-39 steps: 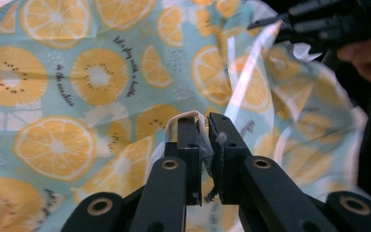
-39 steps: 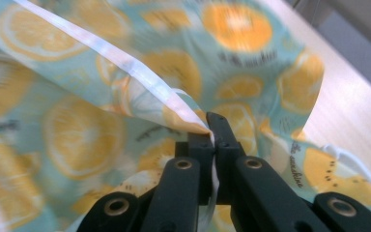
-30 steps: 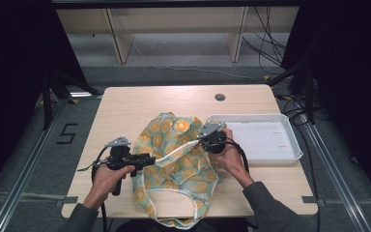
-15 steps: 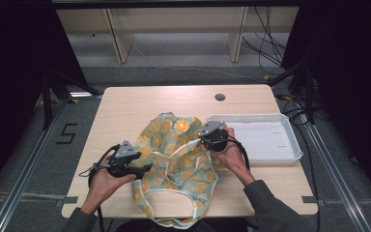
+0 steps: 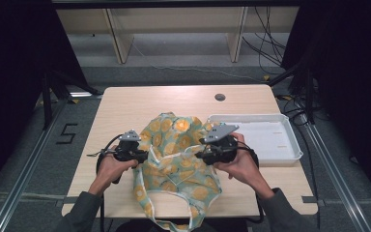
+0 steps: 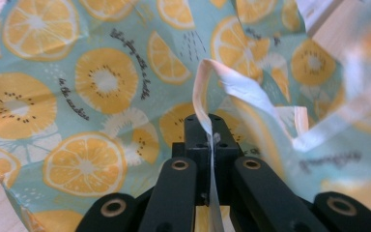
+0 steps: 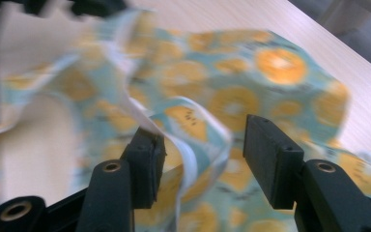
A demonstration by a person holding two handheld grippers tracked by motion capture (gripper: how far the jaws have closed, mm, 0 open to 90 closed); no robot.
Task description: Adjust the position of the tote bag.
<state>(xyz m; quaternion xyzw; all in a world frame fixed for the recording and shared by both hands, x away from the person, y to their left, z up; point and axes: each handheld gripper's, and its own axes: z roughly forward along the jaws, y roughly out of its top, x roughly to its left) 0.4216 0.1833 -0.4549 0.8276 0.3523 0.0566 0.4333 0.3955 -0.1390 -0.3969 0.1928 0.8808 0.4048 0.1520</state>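
Observation:
A teal cloth bag [image 5: 174,159] printed with orange and kiwi slices lies crumpled at the table's front middle, its white strap hanging over the front edge. My left gripper [image 5: 145,155] is at the bag's left edge. In the left gripper view its jaws [image 6: 210,133] have just closed and are shut on a white strap [image 6: 232,89]. My right gripper [image 5: 200,155] hovers over the bag's right side. Its jaws [image 7: 200,140] have just been opening. A white-edged fold of the bag [image 7: 183,159] lies loose between them, against one pad.
A white shallow tray [image 5: 290,157] stands on the wooden table [image 5: 125,106] just right of the right hand. A small dark hole [image 5: 220,97] is in the tabletop at the back. Cables trail from both grippers toward the front edge.
The left gripper's jaws have shut on the bag's white strap after a small shift. The right gripper's jaws have opened and let go of the cloth, and that hand has moved a little.

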